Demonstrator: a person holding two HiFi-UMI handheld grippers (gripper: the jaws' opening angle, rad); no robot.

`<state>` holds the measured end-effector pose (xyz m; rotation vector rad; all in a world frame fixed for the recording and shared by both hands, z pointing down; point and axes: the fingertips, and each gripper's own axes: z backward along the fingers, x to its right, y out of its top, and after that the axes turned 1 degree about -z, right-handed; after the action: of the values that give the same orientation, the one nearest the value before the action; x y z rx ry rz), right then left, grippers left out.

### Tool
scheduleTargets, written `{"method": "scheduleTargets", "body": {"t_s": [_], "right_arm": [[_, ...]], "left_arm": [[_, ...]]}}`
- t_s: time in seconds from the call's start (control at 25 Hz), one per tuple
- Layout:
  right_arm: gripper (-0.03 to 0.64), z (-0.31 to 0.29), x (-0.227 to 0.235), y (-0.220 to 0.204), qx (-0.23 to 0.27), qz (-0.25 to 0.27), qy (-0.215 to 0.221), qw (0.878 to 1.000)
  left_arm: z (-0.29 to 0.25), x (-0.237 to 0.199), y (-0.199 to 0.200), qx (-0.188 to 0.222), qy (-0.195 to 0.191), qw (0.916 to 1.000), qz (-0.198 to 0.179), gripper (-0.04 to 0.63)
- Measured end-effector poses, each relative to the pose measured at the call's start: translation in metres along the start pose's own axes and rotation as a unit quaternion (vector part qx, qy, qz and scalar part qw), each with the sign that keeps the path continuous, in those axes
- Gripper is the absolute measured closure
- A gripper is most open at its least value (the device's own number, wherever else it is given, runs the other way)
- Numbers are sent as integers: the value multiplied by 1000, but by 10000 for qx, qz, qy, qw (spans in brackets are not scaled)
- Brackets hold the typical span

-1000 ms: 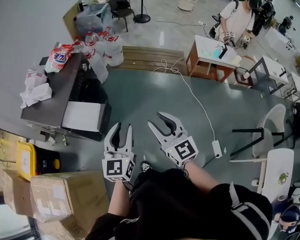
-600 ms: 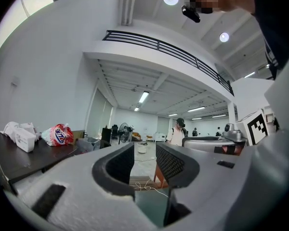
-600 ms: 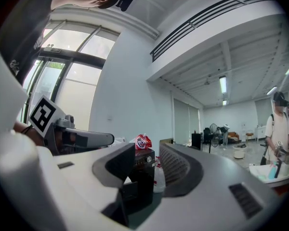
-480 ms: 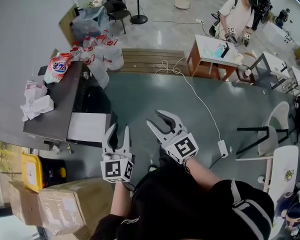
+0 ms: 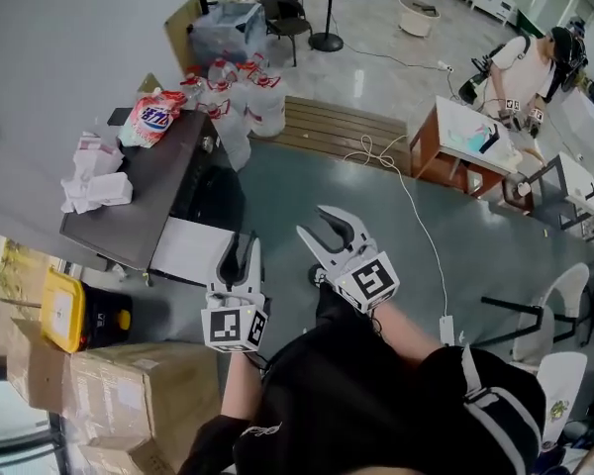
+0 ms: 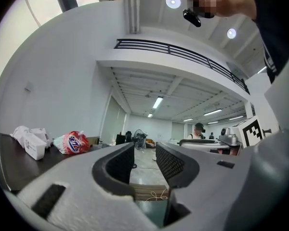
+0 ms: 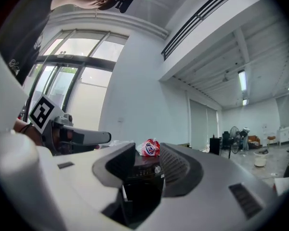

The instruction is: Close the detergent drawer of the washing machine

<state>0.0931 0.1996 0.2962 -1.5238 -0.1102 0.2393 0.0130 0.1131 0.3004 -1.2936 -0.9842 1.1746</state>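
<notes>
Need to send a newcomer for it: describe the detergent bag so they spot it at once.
Find the dark-topped washing machine against the grey wall. At its top's far end lies the detergent bag. It alone is red and white with blue print; the crumpled bundle beside it is plain white.

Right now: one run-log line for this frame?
left gripper: open, empty | right gripper: open, empty | washing machine: untouched | detergent drawer: state unclear

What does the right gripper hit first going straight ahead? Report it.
The right gripper would probably meet the washing machine first, at its knob panel, framed between the open jaws; depth is unclear.
</notes>
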Motion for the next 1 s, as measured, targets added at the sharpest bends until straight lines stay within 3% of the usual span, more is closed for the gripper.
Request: {"method": "scheduleTargets", "body": {"t_s": [0.36, 0.68, 0.8, 1.0], "right_arm": [[451, -104, 36, -16, -113, -205, 1099, 9937], [449, -177, 53, -37, -190, -406, 2145, 9757], [449, -198, 51, -45, -254, -448, 2584, 9647], [449, -218, 33, -51, -406, -569, 3357, 9394]], "left_arm": [[-53, -64, -10, -92, 1037, 9945, 76, 449], [-82, -102, -26, -298, 1912, 9810, 122, 446], [-84, -114, -31, -343, 2291, 9726, 183, 446], [-70, -130, -43, -466, 3023, 9518, 221, 445]]}}
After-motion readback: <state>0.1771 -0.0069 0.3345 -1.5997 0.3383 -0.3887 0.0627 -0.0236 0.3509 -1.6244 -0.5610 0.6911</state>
